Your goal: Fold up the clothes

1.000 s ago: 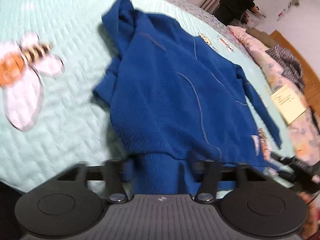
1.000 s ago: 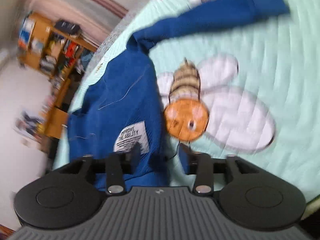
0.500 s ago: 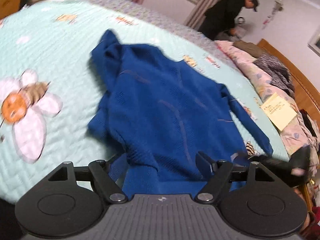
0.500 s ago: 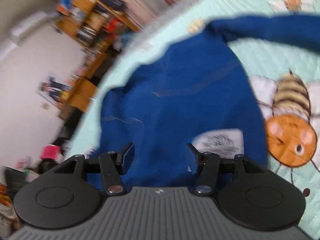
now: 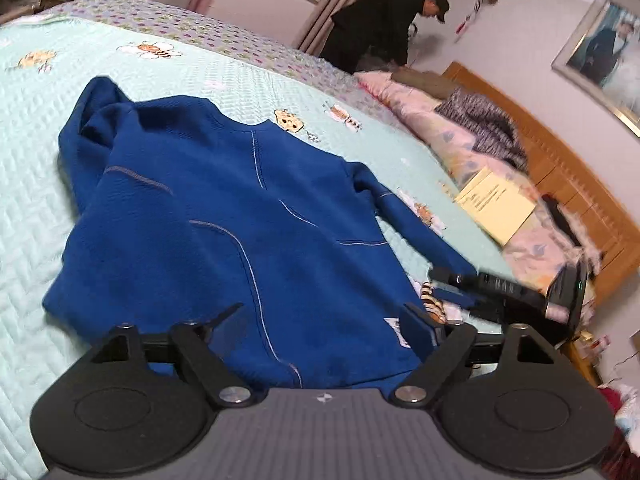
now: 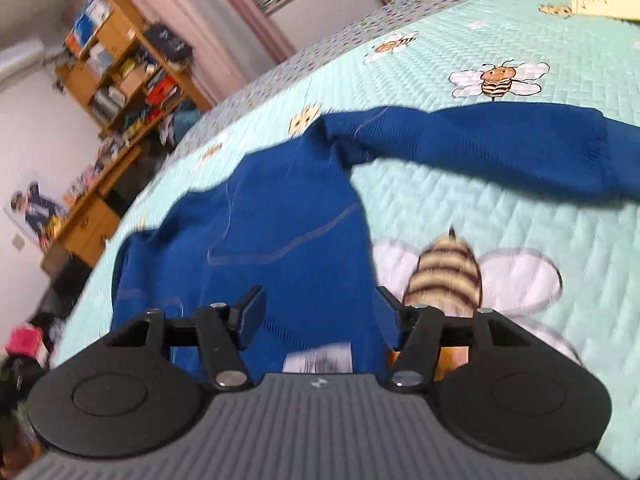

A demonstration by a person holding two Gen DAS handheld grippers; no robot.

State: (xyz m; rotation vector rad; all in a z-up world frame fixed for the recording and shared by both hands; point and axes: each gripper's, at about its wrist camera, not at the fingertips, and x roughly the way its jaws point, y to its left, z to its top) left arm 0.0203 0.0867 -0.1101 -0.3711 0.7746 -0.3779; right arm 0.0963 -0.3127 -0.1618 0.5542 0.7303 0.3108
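Blue sweater (image 5: 224,216) spread flat, seemingly inside out, seams showing, on a quilted mint bedspread (image 5: 36,168) printed with cartoon bees, hem nearest the cameras, neckline at 12 o'clock in the left wrist view. Left tongs (image 5: 320,320) hovering over the hem with jaws opening wide, cloth lying beneath but clear of the pads. Right tongs (image 6: 320,312) likewise opening, poised above the hem corner near a white label (image 6: 318,356), nothing pinched. One sleeve (image 6: 480,144) stretched out toward 2 o'clock in the right wrist view; the other bunched at 10 o'clock in the left wrist view. Soft, light knit by the look of it: likely to drape and sag when lifted, unlikely to slip on quilting, nothing fragile. Best holds probably at the sleeve cuffs or shoulder seams, then the hem corners, pinching both layers together. Bed soft and yielding, so low pinches bound to sink slightly. Beyond, a wooden headboard (image 5: 560,168) at 3 o'clock, pink bedding with a yellow paper (image 5: 496,204), a person in dark clothes (image 5: 372,28) bending at 1 o'clock, cluttered wooden shelves (image 6: 120,60) at 10 o'clock in the right wrist view.
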